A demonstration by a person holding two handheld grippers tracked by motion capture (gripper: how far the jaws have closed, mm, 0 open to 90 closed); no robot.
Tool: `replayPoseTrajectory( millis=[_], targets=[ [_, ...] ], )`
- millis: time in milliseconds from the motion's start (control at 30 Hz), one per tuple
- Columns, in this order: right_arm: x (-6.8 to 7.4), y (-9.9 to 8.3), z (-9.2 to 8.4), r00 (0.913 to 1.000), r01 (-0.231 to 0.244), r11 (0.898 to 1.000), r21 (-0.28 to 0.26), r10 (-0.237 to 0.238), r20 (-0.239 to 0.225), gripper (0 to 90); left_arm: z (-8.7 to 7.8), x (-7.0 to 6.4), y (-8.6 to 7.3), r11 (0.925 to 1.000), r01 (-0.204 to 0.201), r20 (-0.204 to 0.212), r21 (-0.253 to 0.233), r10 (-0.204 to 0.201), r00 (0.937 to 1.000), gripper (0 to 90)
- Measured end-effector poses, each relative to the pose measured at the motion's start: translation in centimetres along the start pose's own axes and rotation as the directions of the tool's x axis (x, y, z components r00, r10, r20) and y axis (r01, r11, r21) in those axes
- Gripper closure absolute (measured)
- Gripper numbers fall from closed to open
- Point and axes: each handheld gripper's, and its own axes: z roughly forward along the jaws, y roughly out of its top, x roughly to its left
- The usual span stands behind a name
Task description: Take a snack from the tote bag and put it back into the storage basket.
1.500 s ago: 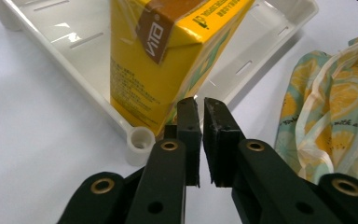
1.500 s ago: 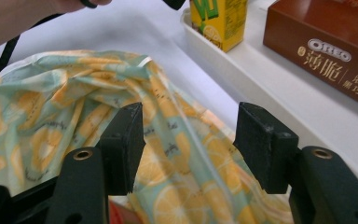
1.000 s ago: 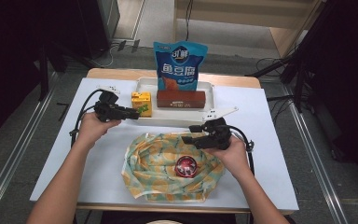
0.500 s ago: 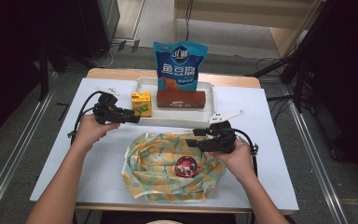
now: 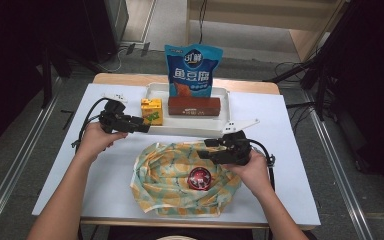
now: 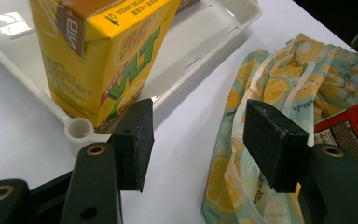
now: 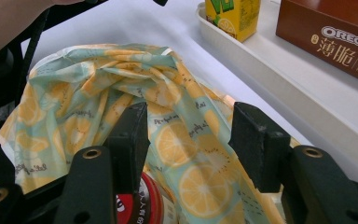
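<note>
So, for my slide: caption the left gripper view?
Open tongs between yellow juice carton and lemon-print bag.

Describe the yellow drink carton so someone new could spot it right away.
On the white table sits a white plastic tray. At its left end stands the small yellow drink carton, beside a long brown biscuit box; it alone is yellow with green lettering.

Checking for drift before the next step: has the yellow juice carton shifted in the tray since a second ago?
No. The yellow juice carton stands at the white tray's left end, beside the brown box, as before.

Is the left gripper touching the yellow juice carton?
Apart. In the left gripper view, the left gripper has open jaws with bare table between them, and the yellow juice carton stands behind them.
</note>
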Motion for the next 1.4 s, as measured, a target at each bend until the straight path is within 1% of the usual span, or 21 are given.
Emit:
replayPoseTrajectory(
  millis=[167,267,367,467,500,633,700,800,867,933,1000,1100,1133,1167,1233,1400],
  targets=[
    [0.6,-0.4,0.2,1.0,-0.001,1.0,0.013,0.001,-0.009,47.8,0.0,0.1,0.0,1.0,-0.001,0.002,-0.004,0.001,1.0,43.3],
    [0.8,-0.8,0.1,0.9999,-0.004,1.0,0.011,0.004,-0.012,47.6,-0.1,0.1,0.0,1.0,-0.001,0.004,-0.003,0.001,1.0,43.3],
    [1.0,-1.3,0.1,0.9999,0.006,1.0,0.008,-0.006,-0.013,47.5,-0.2,0.1,0.0,1.0,-0.002,0.001,-0.008,0.002,1.0,43.3],
    [1.2,-1.5,0.1,0.9999,0.006,1.0,0.009,-0.006,-0.015,47.4,-0.3,0.1,0.0,0.9999,0.001,0.001,-0.012,-0.001,1.0,43.1],
    [1.2,-1.6,0.1,0.9999,0.007,1.0,0.009,-0.007,-0.015,47.4,-0.3,0.2,0.0,0.9999,0.001,0.007,-0.014,0.0,1.0,42.9],
    [1.5,-2.0,0.1,0.9999,0.006,1.0,0.006,-0.006,-0.016,46.6,-0.3,0.3,-0.1,0.9999,0.001,0.005,-0.015,-0.001,1.0,41.5],
    [1.6,-2.2,0.0,0.9997,-0.01,1.0,0.012,0.01,-0.023,46.4,-0.4,0.3,-0.1,0.9998,0.002,0.004,-0.017,-0.002,1.0,40.9],
    [1.8,-2.4,-0.1,0.9995,-0.016,1.0,0.021,0.017,-0.027,45.0,-0.4,0.4,-0.1,0.9998,0.002,0.008,-0.019,-0.002,1.0,40.4],
    [1.9,-2.5,0.0,0.9994,-0.006,1.0,0.02,0.007,-0.033,43.9,-0.4,0.4,-0.1,0.9998,0.003,0.007,-0.021,-0.003,1.0,40.2],
    [2.1,-2.7,0.1,0.9993,-0.011,1.0,0.028,0.012,-0.035,43.2,-0.5,0.5,-0.1,0.9997,0.002,0.007,-0.024,-0.002,1.0,40.0],
    [2.2,-2.7,0.1,0.9991,-0.001,1.0,0.031,0.002,-0.041,43.1,-0.5,0.6,-0.1,0.9996,0.002,0.007,-0.028,-0.002,1.0,39.9],
    [2.5,-2.8,0.1,0.9988,-0.002,1.0,0.028,0.003,-0.049,42.3,-0.6,0.7,-0.2,0.9994,0.007,0.008,-0.033,-0.007,0.9999,39.6],
    [2.6,-2.9,0.0,0.9987,-0.006,1.0,0.028,0.008,-0.05,42.1,-0.7,0.7,-0.2,0.9995,0.006,0.008,-0.032,-0.006,1.0,39.6],
    [2.7,-2.9,0.0,0.9988,0.007,1.0,0.028,-0.006,-0.049,41.6,-0.7,0.7,-0.2,0.9995,0.009,0.01,-0.032,-0.009,0.9999,39.5],
    [2.9,-3.0,0.0,0.9988,0.015,1.0,0.028,-0.014,-0.046,40.4,-0.7,0.8,-0.2,0.9994,0.008,0.011,-0.033,-0.008,0.9999,39.5],
    [3.3,-3.2,0.3,0.9987,0.016,0.999,0.038,-0.014,-0.048,38.0,-0.8,0.8,-0.2,0.9991,0.005,0.007,-0.043,-0.004,1.0,39.2]
  ],
)
